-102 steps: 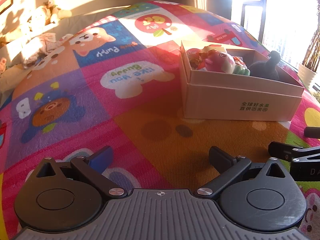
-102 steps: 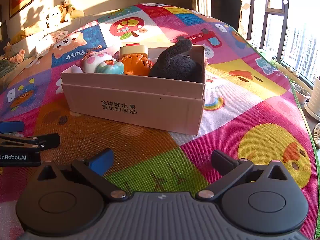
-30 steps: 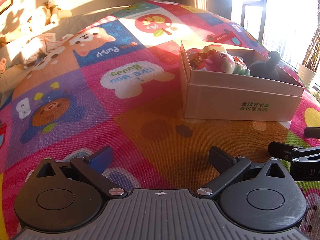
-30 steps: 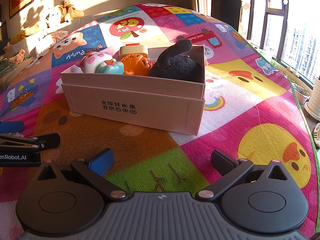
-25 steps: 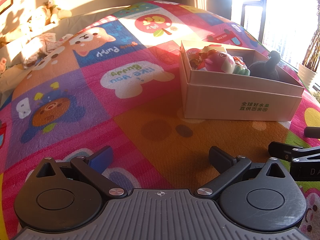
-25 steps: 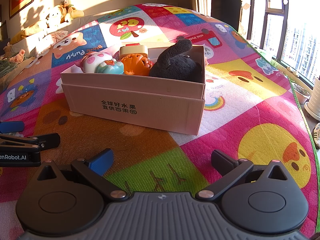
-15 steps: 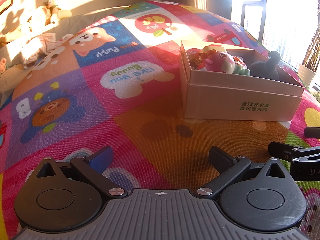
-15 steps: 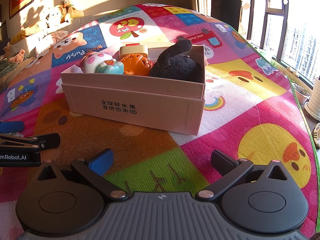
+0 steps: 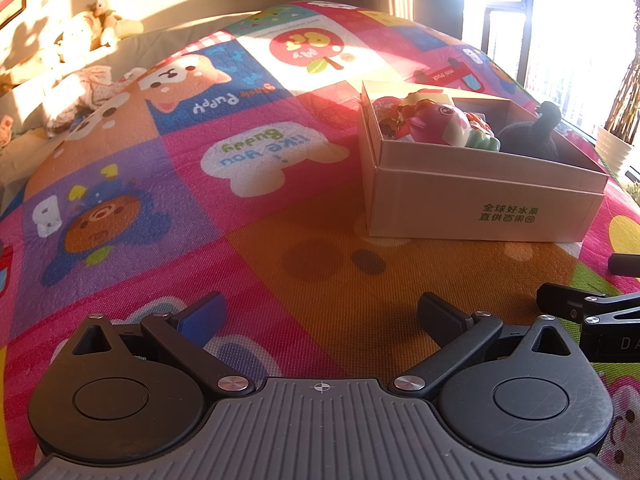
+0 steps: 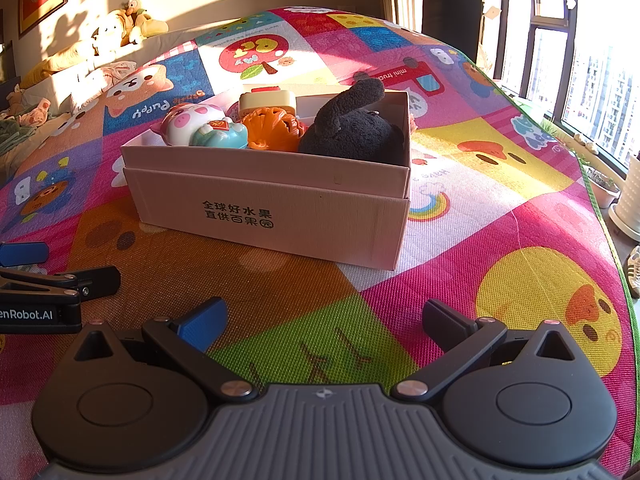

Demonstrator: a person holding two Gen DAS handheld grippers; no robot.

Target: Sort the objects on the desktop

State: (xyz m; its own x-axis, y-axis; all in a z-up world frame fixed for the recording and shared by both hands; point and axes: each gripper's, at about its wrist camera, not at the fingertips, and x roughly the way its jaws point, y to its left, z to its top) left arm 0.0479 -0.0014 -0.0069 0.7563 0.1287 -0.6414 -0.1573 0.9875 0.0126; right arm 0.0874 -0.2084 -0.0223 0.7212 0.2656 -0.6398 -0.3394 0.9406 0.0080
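Observation:
A cardboard box with green printed characters stands on the colourful play mat. Inside it lie a dark plush toy, an orange toy, a pink and white pig figure and a cream case. From the left wrist view the box is ahead to the right, with the pig figure showing above its rim. My left gripper rests open low over the mat, nothing between its fingers. My right gripper is open too, in front of the box.
Plush toys and bedding line the wall at the back left. Windows and plant pots run along the right side beyond the mat's edge. Each gripper shows at the edge of the other's view.

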